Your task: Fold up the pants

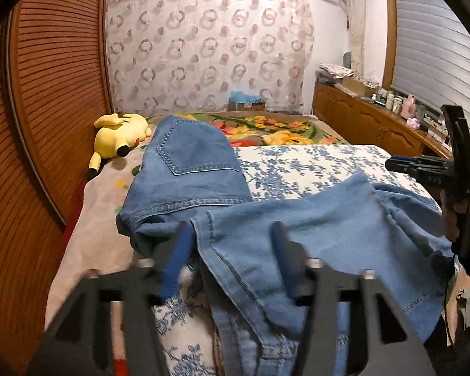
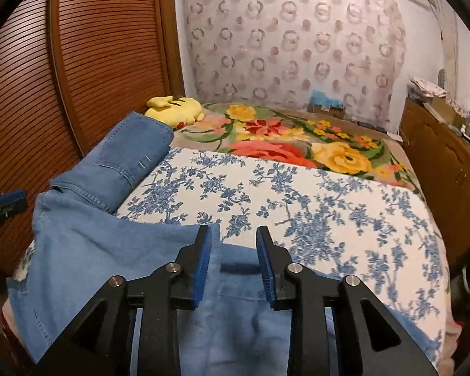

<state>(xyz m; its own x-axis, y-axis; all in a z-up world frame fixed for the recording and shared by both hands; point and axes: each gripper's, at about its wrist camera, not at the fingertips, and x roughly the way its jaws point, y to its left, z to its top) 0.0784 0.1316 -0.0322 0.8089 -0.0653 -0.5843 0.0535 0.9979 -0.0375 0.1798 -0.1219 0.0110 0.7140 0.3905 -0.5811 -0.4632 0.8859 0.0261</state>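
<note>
- Jeans [image 1: 297,219] lie on the bed [image 1: 297,163], part-folded: seat end ahead and left of the left gripper [image 1: 232,250], legs crossing rightward under both jaw sets.
- Left gripper: jaws apart, straddling a leg hem — nothing pinched.
- Right gripper [image 2: 234,261]: jaws apart, denim [image 2: 109,250] directly beneath and to their left, none between them.
- Judgement: long axis runs left-to-right across the jaws; the left gripper sits nearer the seat — the right nearer the leg's free edge.
- Plush [image 1: 119,134] lies well beyond, far left.
</note>
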